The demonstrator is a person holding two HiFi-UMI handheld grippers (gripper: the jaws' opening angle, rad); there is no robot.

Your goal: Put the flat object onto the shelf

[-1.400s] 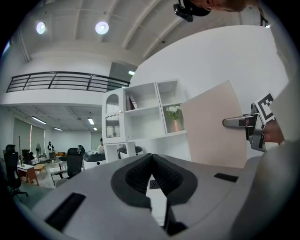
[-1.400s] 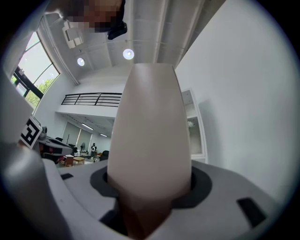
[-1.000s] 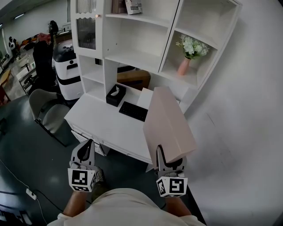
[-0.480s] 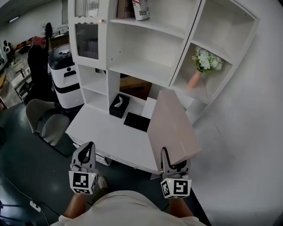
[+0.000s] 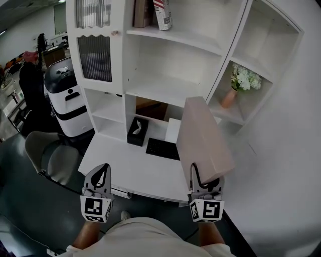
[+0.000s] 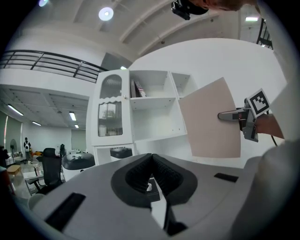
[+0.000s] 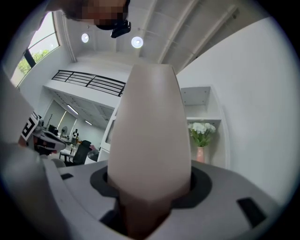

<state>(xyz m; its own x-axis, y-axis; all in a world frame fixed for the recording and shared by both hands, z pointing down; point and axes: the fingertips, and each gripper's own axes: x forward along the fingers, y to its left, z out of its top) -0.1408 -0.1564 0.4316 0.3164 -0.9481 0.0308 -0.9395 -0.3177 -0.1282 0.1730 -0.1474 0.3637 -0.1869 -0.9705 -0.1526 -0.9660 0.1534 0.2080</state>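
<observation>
The flat object is a pale pink board-like box [image 5: 203, 138], held edge-up and tilted, stretching from my right gripper toward the white shelf unit [image 5: 165, 90]. My right gripper [image 5: 205, 179] is shut on the box's near end, low in the head view. The box [image 7: 150, 136] fills the middle of the right gripper view. My left gripper [image 5: 102, 176] hangs at the lower left, shut with nothing in it; its pads [image 6: 152, 161] meet. The left gripper view also shows the box [image 6: 211, 119] and the right gripper [image 6: 234, 116] in front of the shelves.
A white desk [image 5: 130, 168] stands under the shelves with a black tissue box [image 5: 136, 131] and a black pad [image 5: 163, 148]. A pink vase of flowers [image 5: 235, 88] fills the right compartment. Books [image 5: 163, 12] stand on the top shelf. A chair [image 5: 52, 158] and a white appliance [image 5: 67, 98] are at left.
Both grippers and the head have moved closer to the shelf unit, which now looks larger. The box stays in the right gripper's grip, and the left gripper stays shut.
</observation>
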